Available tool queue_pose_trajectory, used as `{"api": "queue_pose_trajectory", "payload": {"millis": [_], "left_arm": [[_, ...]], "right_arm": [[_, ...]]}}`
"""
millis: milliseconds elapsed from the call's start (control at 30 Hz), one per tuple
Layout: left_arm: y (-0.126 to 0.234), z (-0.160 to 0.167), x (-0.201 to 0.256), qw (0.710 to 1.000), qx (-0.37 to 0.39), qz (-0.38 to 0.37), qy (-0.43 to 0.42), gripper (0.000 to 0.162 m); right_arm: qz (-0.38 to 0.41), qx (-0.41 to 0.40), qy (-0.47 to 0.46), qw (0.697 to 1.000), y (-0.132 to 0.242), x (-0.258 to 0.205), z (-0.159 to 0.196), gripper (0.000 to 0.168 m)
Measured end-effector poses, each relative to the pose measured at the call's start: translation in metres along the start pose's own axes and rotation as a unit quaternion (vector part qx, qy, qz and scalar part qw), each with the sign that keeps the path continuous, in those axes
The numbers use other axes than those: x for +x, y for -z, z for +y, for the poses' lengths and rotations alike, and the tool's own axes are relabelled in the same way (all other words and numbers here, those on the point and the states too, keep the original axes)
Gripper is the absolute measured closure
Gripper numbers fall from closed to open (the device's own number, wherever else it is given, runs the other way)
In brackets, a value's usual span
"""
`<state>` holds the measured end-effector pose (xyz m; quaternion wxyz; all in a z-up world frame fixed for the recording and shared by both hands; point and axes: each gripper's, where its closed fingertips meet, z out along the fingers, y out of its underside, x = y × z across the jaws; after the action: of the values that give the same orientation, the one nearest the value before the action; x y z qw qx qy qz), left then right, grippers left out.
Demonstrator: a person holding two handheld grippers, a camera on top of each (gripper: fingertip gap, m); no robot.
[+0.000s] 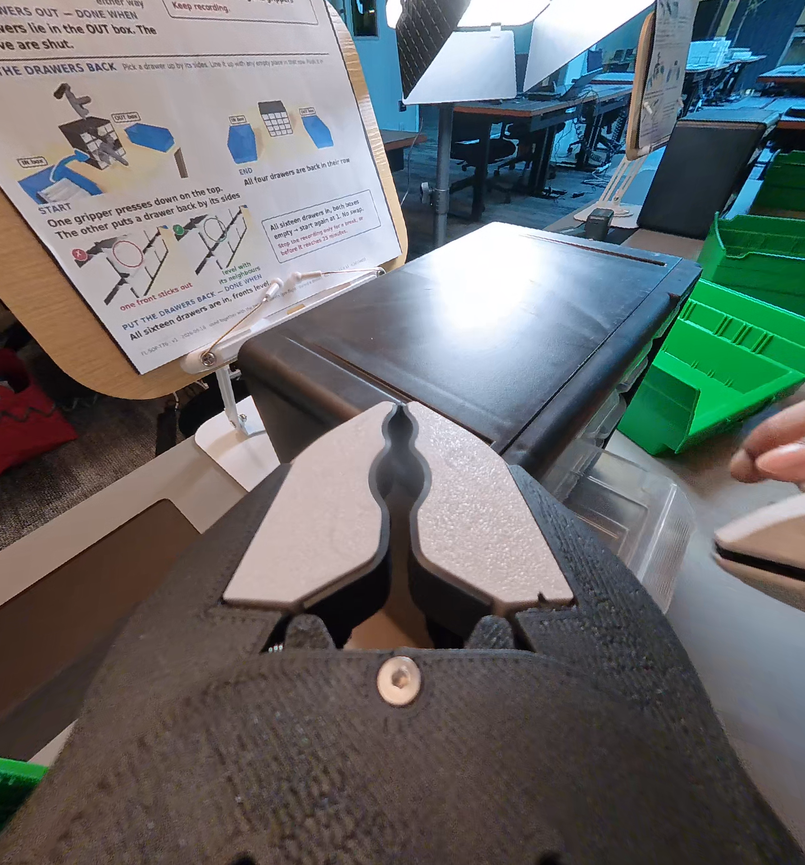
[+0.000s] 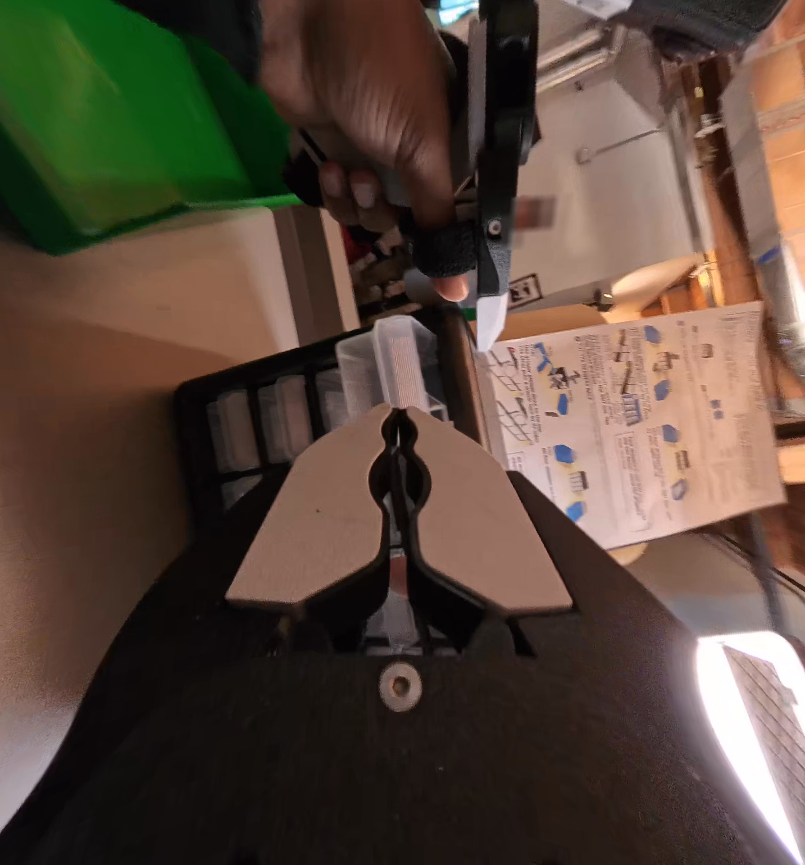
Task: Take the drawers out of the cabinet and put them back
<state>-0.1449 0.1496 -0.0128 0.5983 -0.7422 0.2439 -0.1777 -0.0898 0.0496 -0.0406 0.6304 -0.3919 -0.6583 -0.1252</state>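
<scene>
The left gripper (image 1: 399, 412), fingers pressed together with nothing between them, sits at the near top edge of the black cabinet (image 1: 508, 318). One clear drawer (image 1: 625, 515) juts from the cabinet's front, upper row, and the right gripper (image 2: 398, 414), rolled on its side, has its tips closed tight at that drawer's front; whether they pinch its edge I cannot tell. The cabinet stands on a pale table (image 1: 742, 655), with green bins (image 1: 728, 365) just beside it and another green bin (image 2: 87, 117) on the other side. A printed instruction sheet (image 1: 157, 164) on a wooden stand rises behind. Beyond lie an office with dark desks (image 1: 555, 107), chairs and bright lamp panels (image 1: 466, 61).
</scene>
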Motion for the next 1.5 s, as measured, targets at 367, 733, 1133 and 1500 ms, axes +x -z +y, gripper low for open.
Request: {"api": "queue_pose_trajectory", "payload": {"millis": [367,733,1133,1500], "left_arm": [[0.001,0.000,-0.001,1.000,0.005,-0.011,-0.007,0.162],[0.001,0.000,0.000,1.000,0.010,-0.010,-0.014,0.162],[0.002,0.000,0.001,1.000,0.013,-0.011,-0.015,0.162],[0.004,0.000,0.003,1.000,0.011,-0.008,-0.023,0.162]], "right_arm": [[-0.105,0.013,-0.060,0.993,-0.005,0.011,-0.013,0.135],[-0.281,0.010,-0.077,0.957,-0.001,-0.015,-0.018,0.149],[-0.418,0.071,-0.174,0.889,0.070,0.017,-0.063,0.149],[-0.384,0.110,-0.285,0.871,0.128,0.069,-0.052,0.149]]}}
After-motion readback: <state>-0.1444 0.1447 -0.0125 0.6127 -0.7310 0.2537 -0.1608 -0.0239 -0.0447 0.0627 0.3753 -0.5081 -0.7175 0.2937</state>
